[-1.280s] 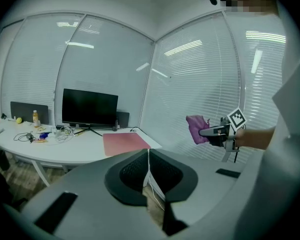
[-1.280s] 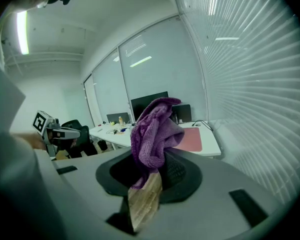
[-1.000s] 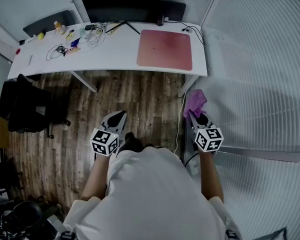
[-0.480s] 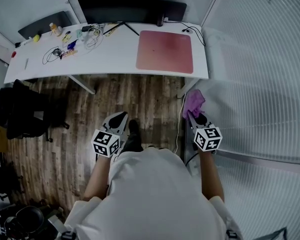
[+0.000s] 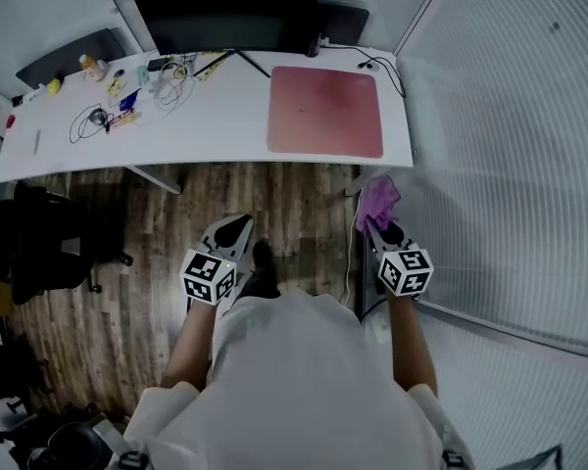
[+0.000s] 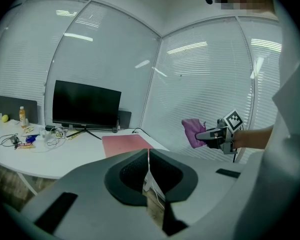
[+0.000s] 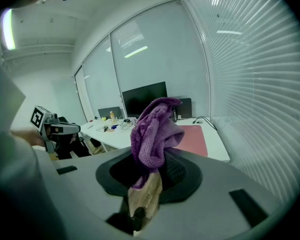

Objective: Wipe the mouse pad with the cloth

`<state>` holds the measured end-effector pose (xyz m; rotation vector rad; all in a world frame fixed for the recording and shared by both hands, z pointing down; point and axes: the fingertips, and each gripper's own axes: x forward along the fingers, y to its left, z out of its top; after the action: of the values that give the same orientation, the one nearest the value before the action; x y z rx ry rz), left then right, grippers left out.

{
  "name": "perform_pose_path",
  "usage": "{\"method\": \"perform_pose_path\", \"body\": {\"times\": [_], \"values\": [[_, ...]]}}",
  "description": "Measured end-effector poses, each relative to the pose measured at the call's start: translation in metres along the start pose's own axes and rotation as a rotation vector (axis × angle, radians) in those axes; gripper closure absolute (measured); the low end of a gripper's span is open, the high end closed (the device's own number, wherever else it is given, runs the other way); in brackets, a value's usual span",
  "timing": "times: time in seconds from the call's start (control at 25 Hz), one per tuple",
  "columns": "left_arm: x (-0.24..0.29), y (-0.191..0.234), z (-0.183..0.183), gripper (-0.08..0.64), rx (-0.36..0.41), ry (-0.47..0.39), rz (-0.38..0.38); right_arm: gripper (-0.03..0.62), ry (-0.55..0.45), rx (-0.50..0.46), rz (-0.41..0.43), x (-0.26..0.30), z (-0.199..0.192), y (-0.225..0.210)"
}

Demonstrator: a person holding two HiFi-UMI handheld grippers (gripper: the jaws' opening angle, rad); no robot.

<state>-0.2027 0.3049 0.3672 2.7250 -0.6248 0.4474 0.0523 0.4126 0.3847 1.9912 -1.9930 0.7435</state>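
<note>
A pinkish-red mouse pad (image 5: 325,111) lies flat on the right part of a white desk (image 5: 216,120), ahead of me and out of reach; it also shows as the mouse pad (image 6: 126,144) and the mouse pad (image 7: 195,134). My right gripper (image 5: 373,225) is shut on a crumpled purple cloth (image 5: 379,202), held over the floor near the desk's right corner. The cloth (image 7: 155,131) bulges above the jaws. My left gripper (image 5: 236,223) hangs over the wooden floor, its jaws (image 6: 148,153) shut with nothing between them.
A black monitor (image 5: 225,13) stands at the desk's back. Cables, a bottle and small items (image 5: 118,96) clutter its left part. A black chair (image 5: 39,243) stands at the left. A blinds-covered glass wall (image 5: 510,164) runs along the right. A cord (image 5: 354,233) hangs by the desk leg.
The desk and mouse pad have shifted slightly in the head view as the person steps closer. Both grippers keep their pose, the cloth still held in the right one.
</note>
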Motion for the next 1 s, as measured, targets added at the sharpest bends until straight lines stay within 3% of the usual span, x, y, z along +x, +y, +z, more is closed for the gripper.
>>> {"method": "perform_pose_path", "body": {"times": [0.6, 1.0], "values": [[0.056, 0.117, 0.044, 0.537, 0.003, 0.023, -0.098, 0.48, 0.029, 0.036, -0.088, 0.1, 0.055, 0.014], [0.073, 0.157, 0.054, 0.537, -0.013, 0.029, -0.122, 0.48, 0.041, 0.042, -0.108, 0.138, 0.074, 0.017]]}}
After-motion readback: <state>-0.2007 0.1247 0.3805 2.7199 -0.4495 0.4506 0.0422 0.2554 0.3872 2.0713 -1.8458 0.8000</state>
